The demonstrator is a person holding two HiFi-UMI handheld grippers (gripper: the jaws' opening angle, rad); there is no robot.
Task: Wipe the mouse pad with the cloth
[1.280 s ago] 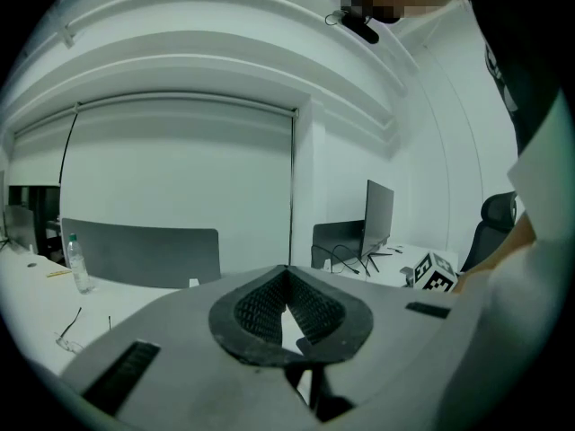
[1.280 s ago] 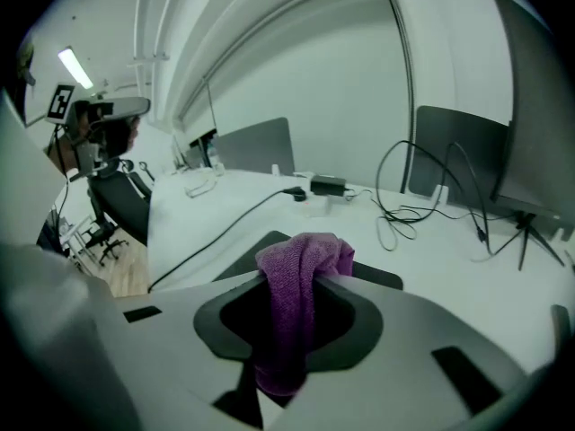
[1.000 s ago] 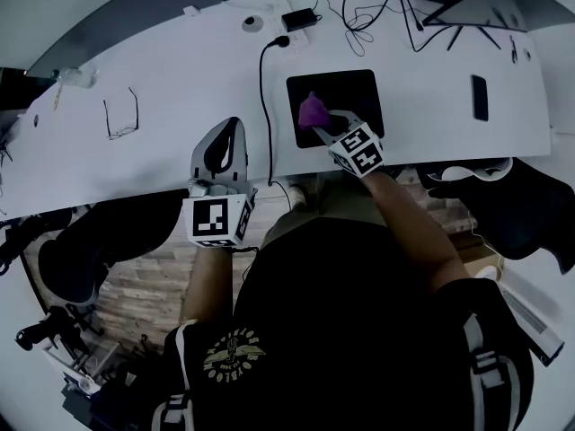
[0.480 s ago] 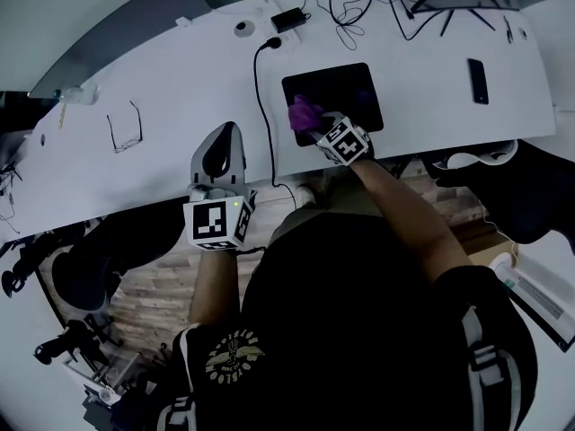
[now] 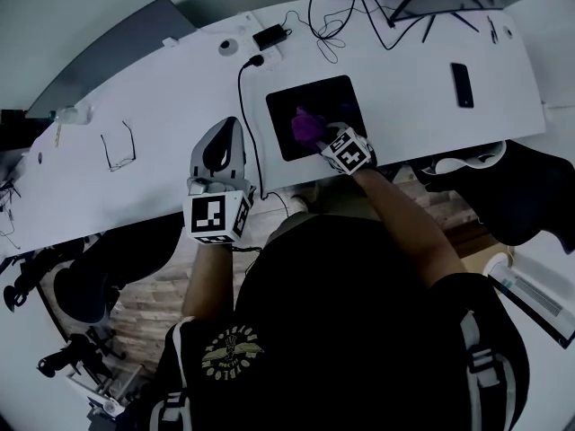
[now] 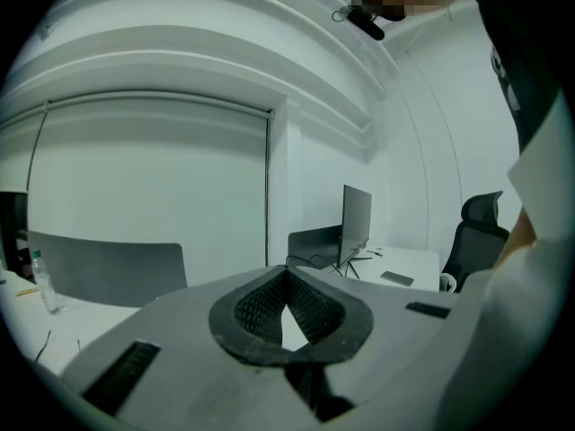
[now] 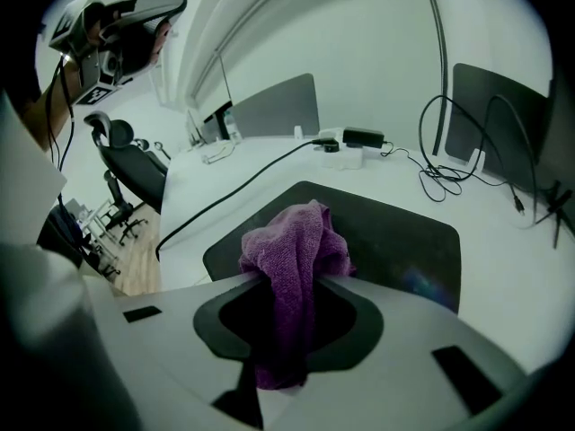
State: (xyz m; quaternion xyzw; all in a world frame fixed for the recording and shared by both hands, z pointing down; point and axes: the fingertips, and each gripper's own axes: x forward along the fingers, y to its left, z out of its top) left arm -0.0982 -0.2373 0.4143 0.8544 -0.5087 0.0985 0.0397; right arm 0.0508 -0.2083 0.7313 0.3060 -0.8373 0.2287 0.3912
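Head view: a white desk [image 5: 135, 187] from above, with both of the person's arms reaching to its front edge.
Mouse pad [image 5: 337, 97]: black, lying flat near the desk's front edge, just right of a black cable [image 5: 244, 119].
Cloth [image 5: 305, 126]: purple and bunched, resting on the pad's front-left part.
Right gripper [image 5: 323, 135]: over the pad's front edge, fingers pinching the cloth [image 7: 292, 259], which bulges out above them onto the pad [image 7: 395, 232].
Left gripper [image 5: 226, 128]: at the desk's front edge, left of the cable, well apart from the pad.
Left gripper view: fingertips [image 6: 287, 281] pressed together with nothing between them.
Glasses [image 5: 117, 146]: toward the desk's left end.
Phone [image 5: 460, 84]: toward the right end.
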